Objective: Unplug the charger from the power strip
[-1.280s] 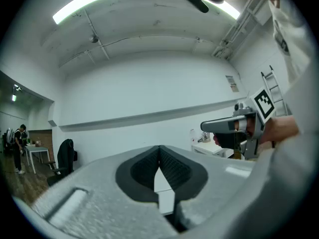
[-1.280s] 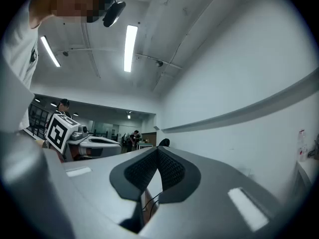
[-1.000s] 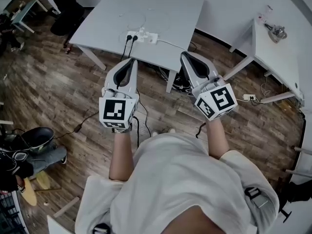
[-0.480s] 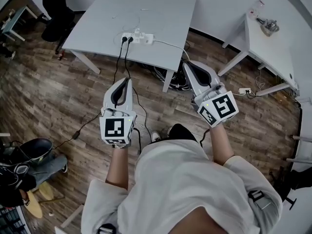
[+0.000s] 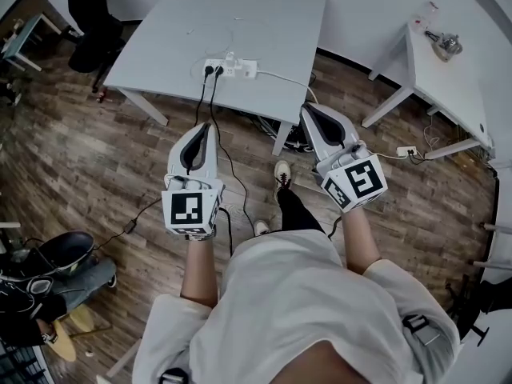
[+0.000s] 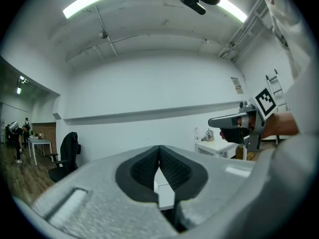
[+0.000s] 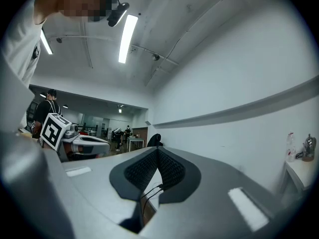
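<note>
Approaching the table, both grippers shut and empty

Compared with a second ago, the grey table (image 5: 264, 22) is still ahead of the fingertips, but the person has taken a step. A dark leg with a light shoe (image 5: 282, 171) now reaches forward between the two grippers. I read this as the approach phase; the unplugging itself has not begun.

Both forearms are stretched out in front of the body, and both tools point level toward the table. The left gripper (image 5: 203, 126) has sunk a little in the head view, so its tip now stops short of the table edge. Its pads (image 6: 174, 169) are pressed together with nothing between them. The right gripper (image 5: 307, 109) is also closed and empty, with its tip near the table's front corner.

The power strip (image 5: 240, 70) lies on the table near the front edge, well beyond both fingertips. Two black plugs (image 5: 214, 70) sit in its end ahead of the left fingertips. Which one is the charger I cannot tell.
</note>
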Demonstrator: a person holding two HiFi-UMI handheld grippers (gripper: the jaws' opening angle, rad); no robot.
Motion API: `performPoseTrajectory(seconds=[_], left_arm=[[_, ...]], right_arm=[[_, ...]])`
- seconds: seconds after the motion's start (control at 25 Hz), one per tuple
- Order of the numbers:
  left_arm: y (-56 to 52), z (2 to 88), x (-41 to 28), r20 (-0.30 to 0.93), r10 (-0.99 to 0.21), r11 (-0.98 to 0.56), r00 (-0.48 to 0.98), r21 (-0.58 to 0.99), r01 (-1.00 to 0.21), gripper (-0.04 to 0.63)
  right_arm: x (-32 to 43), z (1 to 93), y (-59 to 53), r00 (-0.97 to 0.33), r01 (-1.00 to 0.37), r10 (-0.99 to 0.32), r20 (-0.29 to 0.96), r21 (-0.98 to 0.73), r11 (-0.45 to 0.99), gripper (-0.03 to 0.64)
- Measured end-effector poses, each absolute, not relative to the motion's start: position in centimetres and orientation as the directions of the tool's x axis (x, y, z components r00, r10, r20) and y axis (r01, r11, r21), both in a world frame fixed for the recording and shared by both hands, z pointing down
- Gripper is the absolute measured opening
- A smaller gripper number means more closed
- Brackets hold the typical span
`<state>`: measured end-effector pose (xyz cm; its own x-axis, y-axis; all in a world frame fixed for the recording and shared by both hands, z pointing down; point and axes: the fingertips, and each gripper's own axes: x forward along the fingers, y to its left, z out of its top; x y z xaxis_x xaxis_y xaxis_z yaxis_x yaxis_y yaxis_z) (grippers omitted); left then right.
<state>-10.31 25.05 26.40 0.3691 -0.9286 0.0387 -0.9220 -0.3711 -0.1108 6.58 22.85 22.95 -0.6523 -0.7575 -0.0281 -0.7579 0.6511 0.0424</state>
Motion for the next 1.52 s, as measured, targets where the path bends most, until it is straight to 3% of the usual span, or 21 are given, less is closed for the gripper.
performPoseTrajectory(seconds=[0.88,1.52], left_arm=[[0.1,26.1,-11.5,0.095,-0.961,-0.271,0.259,-0.151,-0.951,0.002],[-7.9,32.7,-9.3,0.231,-0.95,-0.235,0.212,-0.079,-0.969,0.029]], right_arm=[[4.5,23.9,-5.1,-0.717,-0.697,-0.697,-0.009,0.026,0.716,0.002],[3.6,29.6,-13.2,-0.79,-0.612,-0.608,0.081,-0.028,0.791,0.003]])
